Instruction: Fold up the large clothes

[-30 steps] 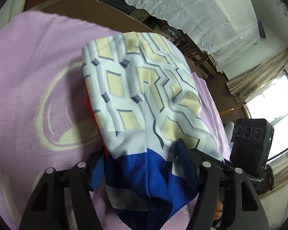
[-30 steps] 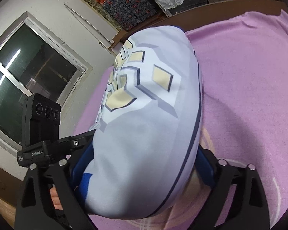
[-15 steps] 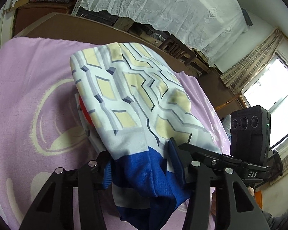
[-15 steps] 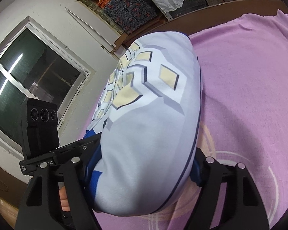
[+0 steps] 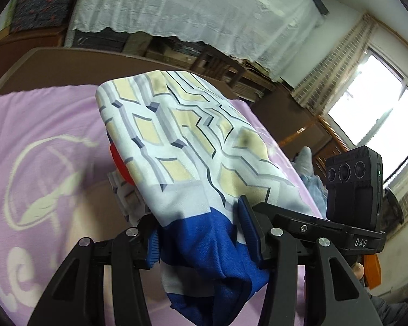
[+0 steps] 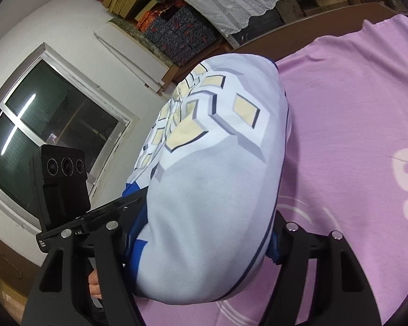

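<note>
Gripping one folded garment between them, both tools held it lifted above the purple blanket (image 5: 35, 125) that covered the bed. The left tool (image 5: 201, 233) had its blue-padded jaws pressed on the dark blue band of the garment (image 5: 182, 141), the bunched cloth filling the gap between them; its jaws had just been closing, and the cloth was plainly pinched. The right tool (image 6: 204, 233) was clamped on a thicker, rounded bulge of the same garment (image 6: 217, 163), its jaws set wider apart and also just closing onto that bulk.

From each tool the patterned cloth ran straight ahead and away, so its long axis lay along the direction both tools pointed, with the near edge at the jaws and the far, folded end hanging free over the blanket. A red patch (image 5: 119, 160) showed beneath the fold on the left side. Neither hand seemed nearer than the other; they sat side by side at the same edge. Judging by this, the next move would depend on carrying that shared edge evenly, lest the free end sag or twist.
</note>
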`<state>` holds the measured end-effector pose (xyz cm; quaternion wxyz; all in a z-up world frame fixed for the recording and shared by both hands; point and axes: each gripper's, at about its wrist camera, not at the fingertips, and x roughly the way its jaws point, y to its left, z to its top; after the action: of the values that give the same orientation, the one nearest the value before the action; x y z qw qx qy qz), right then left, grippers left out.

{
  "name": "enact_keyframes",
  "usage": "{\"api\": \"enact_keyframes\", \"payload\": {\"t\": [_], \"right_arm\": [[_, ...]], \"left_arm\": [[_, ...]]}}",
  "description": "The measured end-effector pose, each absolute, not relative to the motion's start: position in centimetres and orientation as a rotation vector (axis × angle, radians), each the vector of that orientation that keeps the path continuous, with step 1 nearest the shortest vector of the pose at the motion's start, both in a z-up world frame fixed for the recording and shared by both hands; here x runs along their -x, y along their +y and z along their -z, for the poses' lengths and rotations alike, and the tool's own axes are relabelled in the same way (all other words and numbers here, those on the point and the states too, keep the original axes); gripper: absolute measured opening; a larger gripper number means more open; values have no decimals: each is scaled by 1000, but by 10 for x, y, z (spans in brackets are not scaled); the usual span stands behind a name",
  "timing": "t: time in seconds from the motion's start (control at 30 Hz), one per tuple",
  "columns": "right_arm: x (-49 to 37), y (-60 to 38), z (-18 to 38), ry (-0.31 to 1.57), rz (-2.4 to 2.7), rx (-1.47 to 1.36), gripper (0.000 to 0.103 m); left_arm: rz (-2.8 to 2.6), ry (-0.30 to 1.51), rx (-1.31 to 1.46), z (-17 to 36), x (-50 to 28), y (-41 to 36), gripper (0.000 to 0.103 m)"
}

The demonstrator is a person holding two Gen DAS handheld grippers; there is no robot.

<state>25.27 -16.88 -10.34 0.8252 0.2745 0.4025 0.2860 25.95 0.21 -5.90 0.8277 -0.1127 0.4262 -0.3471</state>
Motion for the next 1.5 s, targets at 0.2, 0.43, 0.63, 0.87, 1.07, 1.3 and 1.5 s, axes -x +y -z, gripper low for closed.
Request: {"api": "enact_keyframes", "payload": {"t": [0.2,0.43,0.63,0.87,1.07,1.3,1.5], "right_arm": [[-214,-218,96,798,-548,-609,67],[-170,-260,97,767,-511,-655,67],[-147,-281,121,797,-479,-700,67],[-148,-279,154,874,-414,-677,67],[-150,-281,164,890,-429,-712,72],[-133,-284,154,852,-300,-574,86],[-104,-271,125,760,-204,-378,86]], "left_arm": [[798,889,195,49,-232,-43,51],[818,904,140,57,-206,-77,51],[814,967,129,88,-199,-89,51],[787,1064,146,120,-210,-95,67],[712,1034,73,118,-203,-97,82],[625,990,25,113,-184,-87,90],[445,911,-71,99,-162,-82,90]]}}
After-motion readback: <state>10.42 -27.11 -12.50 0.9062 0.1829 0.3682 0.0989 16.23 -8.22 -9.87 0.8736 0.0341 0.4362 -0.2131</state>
